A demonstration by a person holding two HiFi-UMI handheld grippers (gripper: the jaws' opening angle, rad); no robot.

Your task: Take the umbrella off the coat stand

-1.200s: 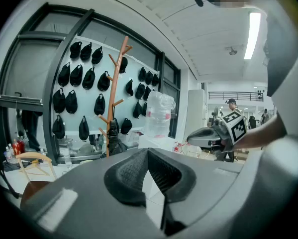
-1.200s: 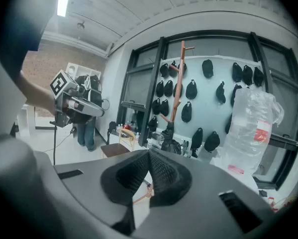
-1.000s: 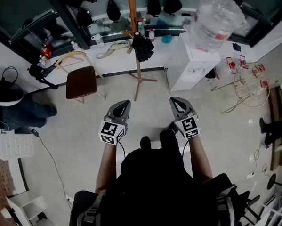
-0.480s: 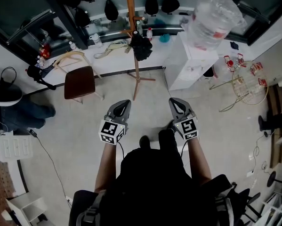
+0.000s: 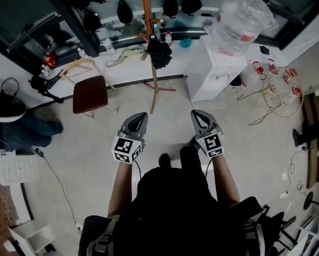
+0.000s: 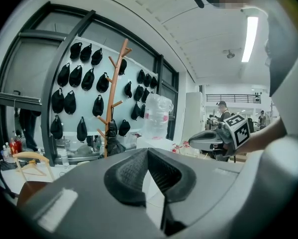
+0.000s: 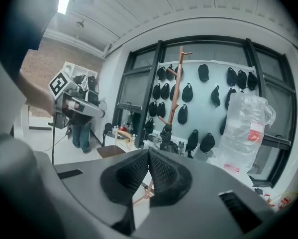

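Head view: two grey hand-held grippers, the left gripper (image 5: 140,117) and right gripper (image 5: 197,114), each with jaws pressed together on nothing. One black folded umbrella (image 5: 160,54) hangs on one tall orange-brown wooden coat stand (image 5: 147,15), well apart from both. One brown-seated chair (image 5: 91,93) stands nearby. Black wall caps (image 7: 203,72): apparently over a dozen.

Head view: camera high over the person, facing steeply down and forward. The floor (image 5: 95,143) fills mid-frame; the coat stand (image 5: 148,15) sits top centre, well off.

Camera on left gripper (image 5: 140,116): low, just behind its own jaws, looks about level at the far wall; coat stand left of centre, distant.

Camera on right gripper (image 5: 196,113): likewise, coat stand near centre.

All three share the coat stand, water bottle (image 5: 239,17) and black caps (image 5: 170,4). Each gripper view catches the other gripper near a side edge.
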